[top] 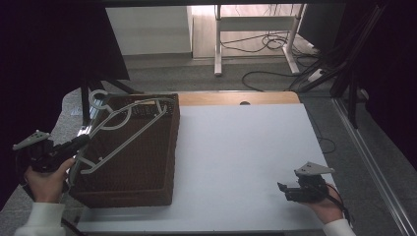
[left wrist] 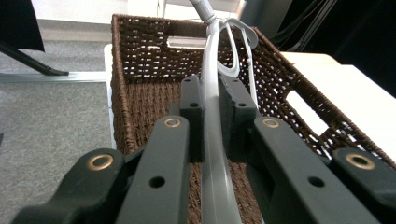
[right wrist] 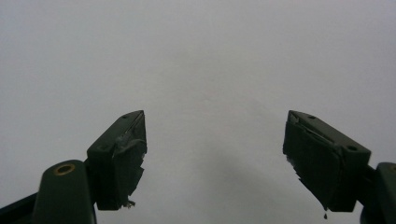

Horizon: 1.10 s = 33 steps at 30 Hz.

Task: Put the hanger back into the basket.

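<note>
The left hand-held gripper (top: 78, 142), held at the left edge of the surface (top: 236, 162), had its jaws closed on one arm of a light grey clothes hanger (top: 123, 132). In the left gripper view the grey bar of the hanger (left wrist: 212, 121) ran up between the two pads, which pressed on it from both sides. The hanger lay tilted over the open top of a dark brown wicker basket (top: 142, 172), its hook (top: 97, 98) reaching past the far left corner of the basket. The basket stood on the left part of the white surface. The right hand-held gripper (top: 282, 189) rested near the front right corner of the surface, well apart from the basket; in the right gripper view its jaws stood wide apart, with the bare white surface (right wrist: 210, 70) between them.
</note>
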Motion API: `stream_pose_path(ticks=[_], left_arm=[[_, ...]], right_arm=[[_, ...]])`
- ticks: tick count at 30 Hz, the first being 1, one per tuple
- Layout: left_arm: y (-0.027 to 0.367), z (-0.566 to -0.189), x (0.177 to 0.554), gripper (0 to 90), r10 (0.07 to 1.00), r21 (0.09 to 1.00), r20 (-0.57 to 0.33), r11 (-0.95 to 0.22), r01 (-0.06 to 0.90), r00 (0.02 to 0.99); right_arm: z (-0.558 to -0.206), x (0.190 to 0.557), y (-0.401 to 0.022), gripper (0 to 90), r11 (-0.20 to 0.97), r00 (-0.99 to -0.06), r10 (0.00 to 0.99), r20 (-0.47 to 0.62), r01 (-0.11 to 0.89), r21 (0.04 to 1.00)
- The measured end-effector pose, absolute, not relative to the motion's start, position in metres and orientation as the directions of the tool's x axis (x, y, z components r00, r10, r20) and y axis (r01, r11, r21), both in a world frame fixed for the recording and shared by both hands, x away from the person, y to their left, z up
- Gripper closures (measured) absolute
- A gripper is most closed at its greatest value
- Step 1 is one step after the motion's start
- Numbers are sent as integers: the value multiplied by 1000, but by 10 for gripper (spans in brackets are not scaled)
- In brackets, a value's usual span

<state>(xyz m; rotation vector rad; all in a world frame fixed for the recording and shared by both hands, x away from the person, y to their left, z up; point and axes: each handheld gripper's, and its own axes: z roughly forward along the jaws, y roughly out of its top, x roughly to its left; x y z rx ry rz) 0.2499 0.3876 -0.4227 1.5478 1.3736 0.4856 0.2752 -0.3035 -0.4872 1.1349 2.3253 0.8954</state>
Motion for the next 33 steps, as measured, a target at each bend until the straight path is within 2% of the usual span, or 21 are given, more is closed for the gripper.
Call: stream_pose_path(ticks=[1,2,3,4,5,8,17,21,26,33], left_arm=[[389,-426,253,803,896,829,-322,110,549,306],[389,-429,254,758,892,822,-327,106,559,312],[389,-431,255,758,899,824,-314,98,558,306],[388,-432,255,606,898,821,-314,95,562,307],[387,-432,256,606,894,816,-320,92,571,313],[382,-432,255,472,899,815,-297,62,576,322],[375,-430,255,398,897,811,-281,32,584,341],[370,-426,253,319,893,816,-273,18,578,358],[356,-420,251,275,882,819,-264,-10,573,392],[331,-415,250,257,858,820,-261,-46,571,443]], right_arm=[[-487,275,-304,223,464,-590,804,-73,547,696],[-488,275,-304,223,466,-591,804,-73,548,694],[-488,275,-304,223,466,-591,804,-73,548,694],[-487,275,-303,222,467,-591,803,-73,548,694],[-487,275,-303,222,467,-591,803,-73,548,694],[-488,275,-304,223,465,-588,805,-75,548,696],[-488,276,-304,223,469,-592,803,-75,548,692],[-488,276,-304,222,469,-593,802,-75,547,693],[-488,276,-304,221,469,-598,798,-71,544,696],[-483,274,-301,218,466,-626,778,-55,516,719]])
